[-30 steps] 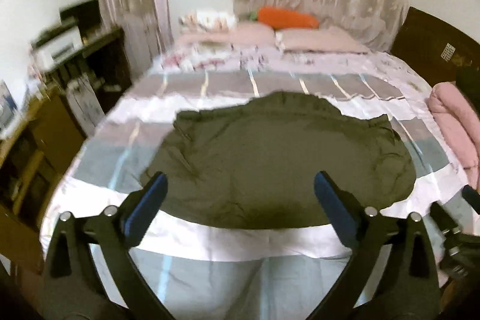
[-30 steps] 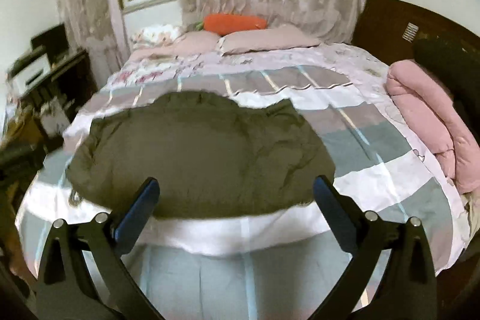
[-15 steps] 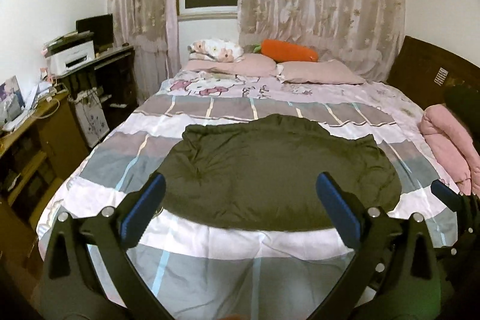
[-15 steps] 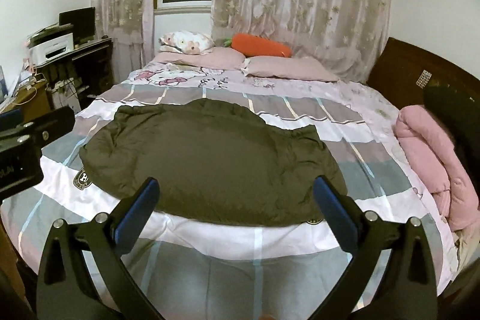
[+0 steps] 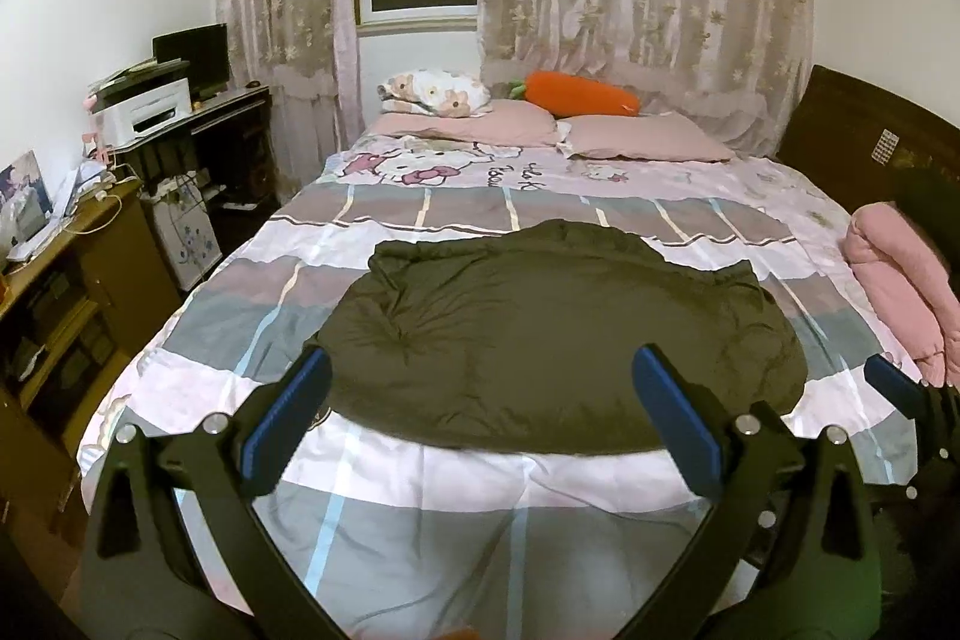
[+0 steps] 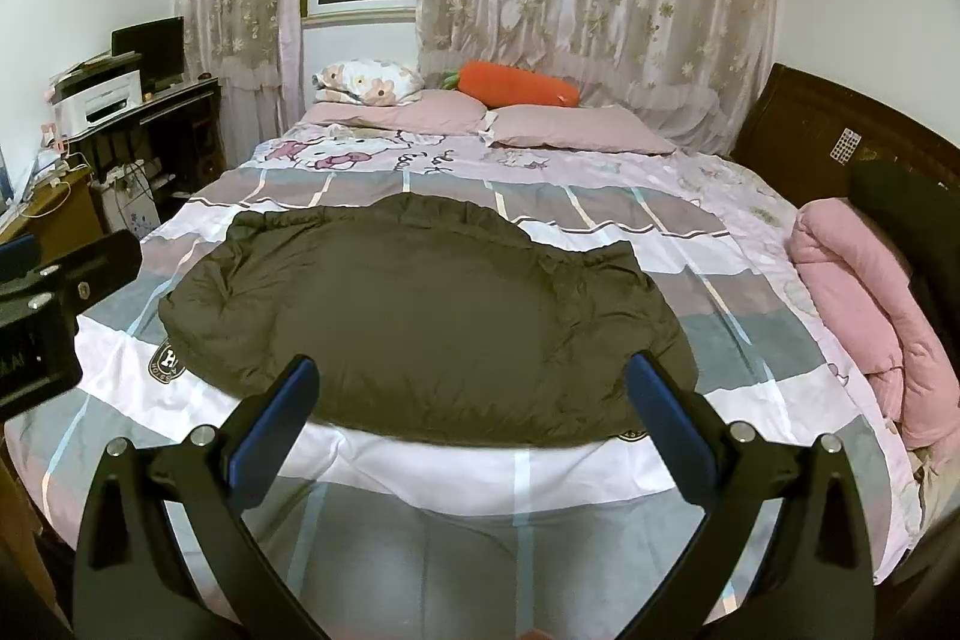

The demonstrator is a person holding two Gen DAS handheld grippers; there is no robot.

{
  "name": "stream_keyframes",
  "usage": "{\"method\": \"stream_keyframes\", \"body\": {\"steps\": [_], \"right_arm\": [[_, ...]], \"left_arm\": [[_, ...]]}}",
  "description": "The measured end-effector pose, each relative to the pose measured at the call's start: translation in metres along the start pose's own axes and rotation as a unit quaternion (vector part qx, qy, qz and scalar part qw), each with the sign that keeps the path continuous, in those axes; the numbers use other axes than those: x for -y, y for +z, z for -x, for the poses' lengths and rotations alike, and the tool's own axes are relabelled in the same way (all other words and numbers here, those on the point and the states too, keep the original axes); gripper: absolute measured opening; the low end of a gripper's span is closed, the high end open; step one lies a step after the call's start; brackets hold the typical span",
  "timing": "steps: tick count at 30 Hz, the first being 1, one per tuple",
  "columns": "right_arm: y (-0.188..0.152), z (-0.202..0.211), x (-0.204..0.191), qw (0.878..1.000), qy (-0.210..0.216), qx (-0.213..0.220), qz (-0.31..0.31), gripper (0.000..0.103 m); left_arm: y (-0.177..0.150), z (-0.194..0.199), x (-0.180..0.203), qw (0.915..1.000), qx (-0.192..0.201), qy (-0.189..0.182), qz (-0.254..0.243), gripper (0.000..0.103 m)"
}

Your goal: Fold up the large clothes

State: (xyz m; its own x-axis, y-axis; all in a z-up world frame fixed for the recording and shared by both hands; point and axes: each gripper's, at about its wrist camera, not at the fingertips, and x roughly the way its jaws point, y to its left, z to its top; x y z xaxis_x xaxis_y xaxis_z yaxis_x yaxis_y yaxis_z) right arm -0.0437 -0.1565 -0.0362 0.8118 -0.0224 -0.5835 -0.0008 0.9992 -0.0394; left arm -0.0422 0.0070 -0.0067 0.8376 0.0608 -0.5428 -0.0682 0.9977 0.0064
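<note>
1. The dark olive padded garment [image 5: 558, 334] lies spread flat on the bed [image 5: 420, 484], across the middle of the striped bedspread. Its long axis runs side to side, across both claws' line of sight. The hem faces the cameras; a rounded, gathered part, probably a hood or collar, points toward the pillows [image 6: 576, 127].

2. No fold is visible in the garment. Judged from this, the task is at its start.

3. The left claw [image 5: 480, 400] is spread wide and holds nothing. It hangs above the near edge of the bed, apart from the fabric, roughly facing the hem's left half.

4. The right claw [image 6: 471, 403] is likewise spread wide and empty, and sits just short of the hem. In the left wrist view it shows at the far right [image 5: 900, 391]; part of the left claw's body shows at the left edge of the right wrist view.

5. Deciding relation: the garment lies straight ahead of both claws, and its wide span places the left end nearer the left claw and the right end nearer the right claw. The next move likely calls for each claw to reach its own side.

6. Surroundings: a folded pink quilt [image 6: 864, 310] lies at the bed's right edge, well apart from the garment. An orange carrot cushion [image 5: 576, 94] rests behind the pillows.
</note>
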Motion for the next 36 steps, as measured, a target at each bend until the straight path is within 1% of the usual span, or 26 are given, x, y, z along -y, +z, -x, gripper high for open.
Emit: {"method": "stream_keyframes", "body": {"steps": [6,9,17,36], "right_arm": [[-0.0004,-0.0002,-0.0002,1.0,0.0,0.001,0.002,0.102],[-0.0004,-0.0004,0.0,1.0,0.0,0.001,0.002,0.102],[-0.0007,0.0009,-0.0002,1.0,-0.001,0.0,0.003,0.102],[-0.002,0.001,0.0011,1.0,-0.001,0.0,0.003,0.102]], "left_arm": [[-0.0009,0.0014,-0.0004,0.9999,0.002,-0.011,-0.003,0.101],[-0.0008,0.0011,0.0004,0.9999,0.002,-0.01,-0.005,0.101],[0.0009,0.0003,-0.0037,0.9998,-0.009,-0.019,-0.002,0.101],[0.0006,0.001,-0.0048,0.9997,-0.011,-0.019,-0.007,0.101]]}}
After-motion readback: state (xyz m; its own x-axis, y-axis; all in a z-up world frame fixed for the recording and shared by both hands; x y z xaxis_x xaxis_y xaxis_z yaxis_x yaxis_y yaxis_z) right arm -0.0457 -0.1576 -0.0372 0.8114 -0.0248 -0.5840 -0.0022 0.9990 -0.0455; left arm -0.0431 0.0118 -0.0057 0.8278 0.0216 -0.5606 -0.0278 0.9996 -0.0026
